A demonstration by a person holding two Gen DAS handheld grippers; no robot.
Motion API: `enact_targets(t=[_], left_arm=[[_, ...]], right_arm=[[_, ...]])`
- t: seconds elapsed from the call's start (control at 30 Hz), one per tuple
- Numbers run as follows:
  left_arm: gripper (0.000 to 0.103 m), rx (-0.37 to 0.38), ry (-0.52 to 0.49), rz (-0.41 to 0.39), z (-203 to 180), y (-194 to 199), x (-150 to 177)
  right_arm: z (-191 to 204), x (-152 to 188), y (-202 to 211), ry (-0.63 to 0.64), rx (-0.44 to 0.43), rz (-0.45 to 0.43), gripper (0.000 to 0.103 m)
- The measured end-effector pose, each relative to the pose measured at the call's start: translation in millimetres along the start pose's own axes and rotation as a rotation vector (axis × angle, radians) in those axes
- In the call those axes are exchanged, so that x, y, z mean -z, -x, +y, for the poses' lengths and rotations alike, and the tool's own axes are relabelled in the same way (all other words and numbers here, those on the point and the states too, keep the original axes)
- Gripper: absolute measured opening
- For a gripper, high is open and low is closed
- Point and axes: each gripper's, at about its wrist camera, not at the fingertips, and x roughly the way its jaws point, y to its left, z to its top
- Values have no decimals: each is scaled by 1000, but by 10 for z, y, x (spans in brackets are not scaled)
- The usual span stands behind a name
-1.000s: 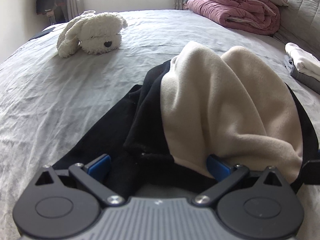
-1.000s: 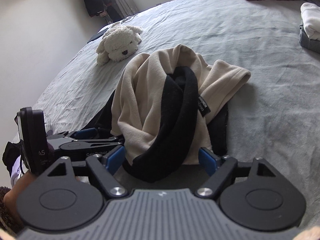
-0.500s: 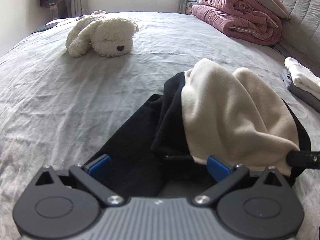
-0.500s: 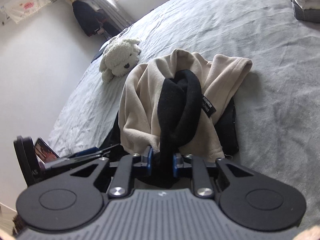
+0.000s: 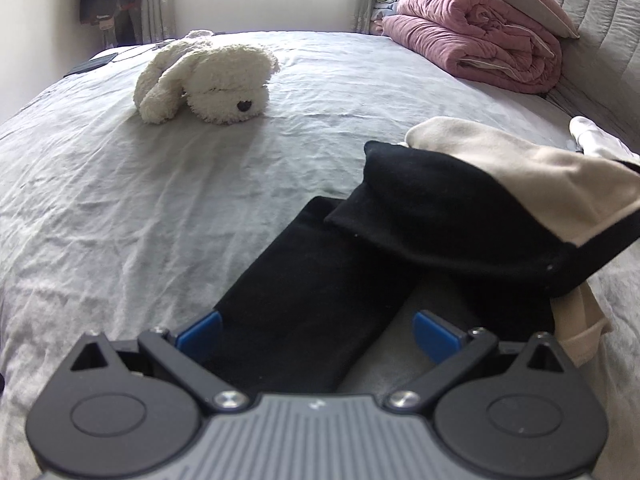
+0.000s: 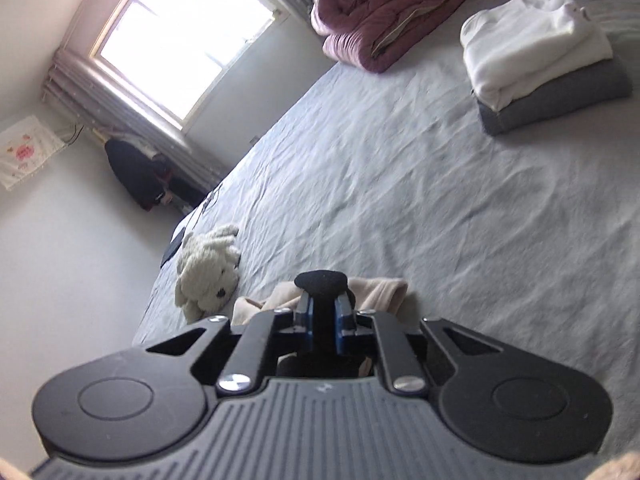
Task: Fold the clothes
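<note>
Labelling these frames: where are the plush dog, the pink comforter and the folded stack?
plush dog (image 5: 224, 80), left wrist view, its head.
pink comforter (image 5: 480, 40), left wrist view, rolled middle.
folded stack (image 6: 536, 44), right wrist view, top white garment.

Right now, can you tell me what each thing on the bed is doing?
Black and cream garment: unfolded, one end lifted.
Right gripper: shut on the garment's black part; jaws just closed.
Left gripper: open, black cloth between its fingers.
Toy dog: lying flat.
White and grey clothes: folded, stacked.
Pink quilt: folded.
</note>
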Motion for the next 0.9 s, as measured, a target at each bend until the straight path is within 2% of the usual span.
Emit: enact_targets(t=[0.2, 0.33, 0.43, 0.5, 0.63, 0.7, 0.8, 0.9], left_arm=[[97, 13, -38, -9, -140, -90, 7], [94, 96, 3, -16, -183, -81, -21], [94, 178, 57, -37, -188, -48, -58], [94, 206, 57, -73, -216, -21, -70], [94, 177, -33, -132, -321, -40, -62], [94, 162, -51, -131, -314, -85, -39], [91, 169, -19, -99, -257, -178, -42], [84, 233, 46, -79, -253, -225, -83]], right_arm=[[-195, -152, 58, -38, 77, -54, 11], [-237, -105, -63, -22, 128, -25, 11], [-248, -45, -135, -10, 144, 4, 12], [-241, -8, -165, 1, 149, 18, 13], [-212, 15, -193, 20, 150, 40, 14], [-220, 7, -196, 18, 149, 45, 14], [-243, -8, -213, 4, 145, 61, 14], [-233, -13, -234, 6, 142, 71, 15]])
